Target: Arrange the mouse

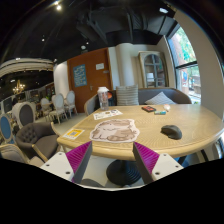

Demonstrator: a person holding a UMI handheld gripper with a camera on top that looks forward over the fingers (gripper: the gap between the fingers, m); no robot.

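Note:
A dark mouse [171,131] lies on the round beige table [150,140], to the right of a patterned mouse pad [114,131] that lies near the table's front edge. My gripper [113,160] is open and empty, held in front of the table edge. Its pink pads [80,157] stand wide apart below the mouse pad. The mouse is ahead and to the right of the right finger, apart from it.
Papers [107,114], a yellow leaflet [74,133] and small items [148,108] lie on the table. Grey armchairs [36,137] stand at the left, more chairs beyond. The table's black pedestal base [122,172] shows between the fingers. A window is at the right.

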